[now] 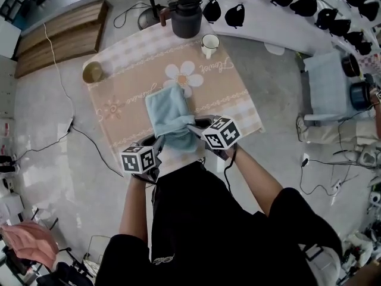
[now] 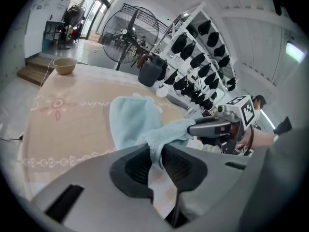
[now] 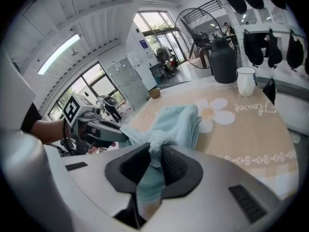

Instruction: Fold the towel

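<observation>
Grey-floored workroom with cables on the floor and a big fan [image 2: 129,35] behind. Desk [image 1: 113,115] is covered by a peach cloth [image 1: 229,94] with a daisy print. Light blue towel [image 1: 168,115] lies mid-desk, slightly toward the person's side. Its far part is flat on the cloth and its near edge is bunched and held up off the surface.

Left hand-held gripper [image 2: 155,162] is clamped on the near-left corner of the towel, with fabric pinched between both pads. Right hand-held gripper [image 3: 154,162] is clamped on the near-right corner the same way, with towel hanging down through the jaws. Both grippers sit close together at the desk's near edge, tilted downward.

At the far edge are a dark kettle [image 1: 186,18] and a white mug [image 1: 209,44], and a brown bowl [image 1: 93,72] sits at the far-left corner. All three are well apart from the towel. A white rack [image 1: 309,22] at right holds dark items, possibly caps, too small to tell.
</observation>
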